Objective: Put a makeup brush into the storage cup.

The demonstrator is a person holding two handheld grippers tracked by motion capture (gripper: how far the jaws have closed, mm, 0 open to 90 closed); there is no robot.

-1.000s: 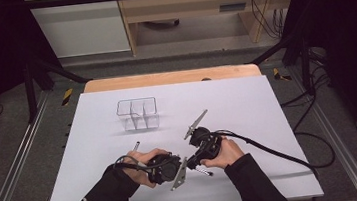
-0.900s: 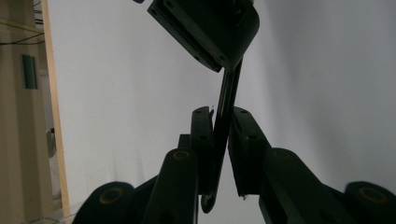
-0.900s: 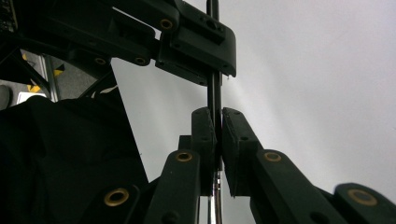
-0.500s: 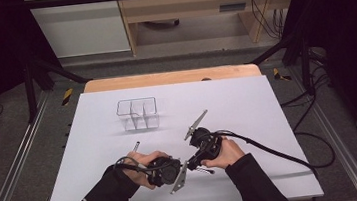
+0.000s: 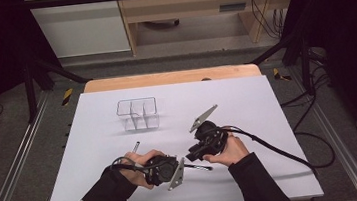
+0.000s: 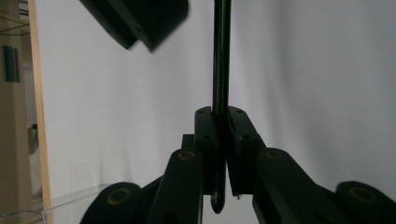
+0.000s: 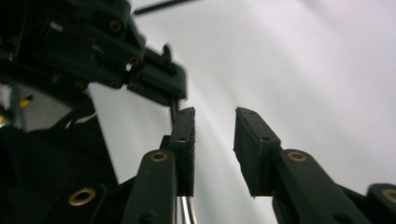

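two hand-held grippers (image 5: 187, 164) (image 5: 196, 155), two pens (image 5: 199, 166) (image 5: 135, 147), one clear organizer (image 5: 137, 114)

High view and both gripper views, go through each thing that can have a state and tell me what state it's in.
Left gripper: shut on the thin black rod.
Right gripper: jaws just opening, apart, nothing pressed between them.
Clear divided box: upright on the white table, compartments look empty.

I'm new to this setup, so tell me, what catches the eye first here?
The two hands meeting near the table's front edge: the left gripper is clamped on a thin dark pen, while the right gripper beside it has just been opening, nothing between its pads. Farther back on the white table stands a clear divided box.
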